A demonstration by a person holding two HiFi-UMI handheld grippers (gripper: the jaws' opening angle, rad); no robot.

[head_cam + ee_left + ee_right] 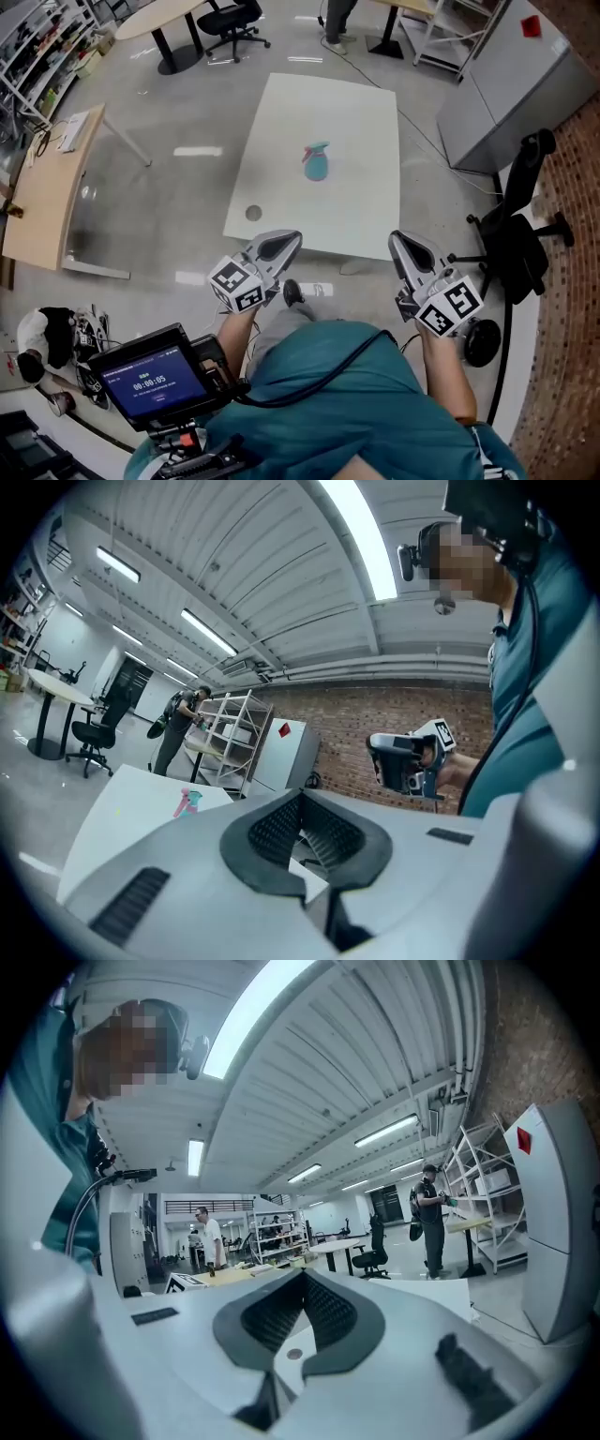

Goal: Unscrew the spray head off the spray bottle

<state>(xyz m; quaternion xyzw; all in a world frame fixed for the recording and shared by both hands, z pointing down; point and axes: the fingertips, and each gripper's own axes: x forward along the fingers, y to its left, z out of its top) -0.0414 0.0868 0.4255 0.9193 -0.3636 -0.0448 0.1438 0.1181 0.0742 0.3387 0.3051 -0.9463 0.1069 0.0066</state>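
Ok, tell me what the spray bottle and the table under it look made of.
Spray bottle: probably plastic, judging by the evenly coloured teal body and pink spray head; it is too small to judge gloss. Table: smooth white top, likely laminate or painted board, flat with no visible grain.

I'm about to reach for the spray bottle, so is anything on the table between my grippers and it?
Nothing visible stands in the way. The spray bottle stands in the open on the white table, and the left gripper and right gripper, both shut and empty, hover short of its near edge.
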